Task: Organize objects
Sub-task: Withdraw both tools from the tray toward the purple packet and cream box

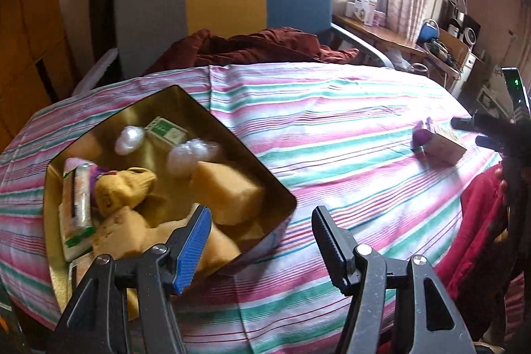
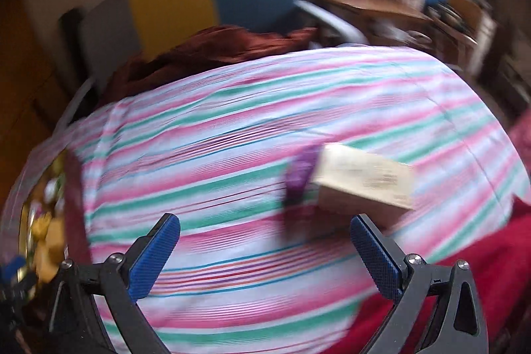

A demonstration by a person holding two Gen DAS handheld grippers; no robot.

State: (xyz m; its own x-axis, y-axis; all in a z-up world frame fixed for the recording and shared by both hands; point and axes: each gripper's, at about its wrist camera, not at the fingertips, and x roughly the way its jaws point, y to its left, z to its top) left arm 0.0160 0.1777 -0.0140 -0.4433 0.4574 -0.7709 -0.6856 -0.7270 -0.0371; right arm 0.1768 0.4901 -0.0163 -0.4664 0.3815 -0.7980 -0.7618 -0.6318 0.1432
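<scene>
Both my grippers, left gripper (image 1: 262, 228) and right gripper (image 2: 265, 241), are spread wide, empty. Tin (image 1: 232, 135) at left is nearly full. Small box (image 2: 365, 178) and purple thing (image 2: 300, 171) sit touching; grabbing one could knock the other away.

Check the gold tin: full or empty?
Partly full. The gold tin holds yellow sponges, a green-white box and wrapped white balls; bare floor shows.
</scene>
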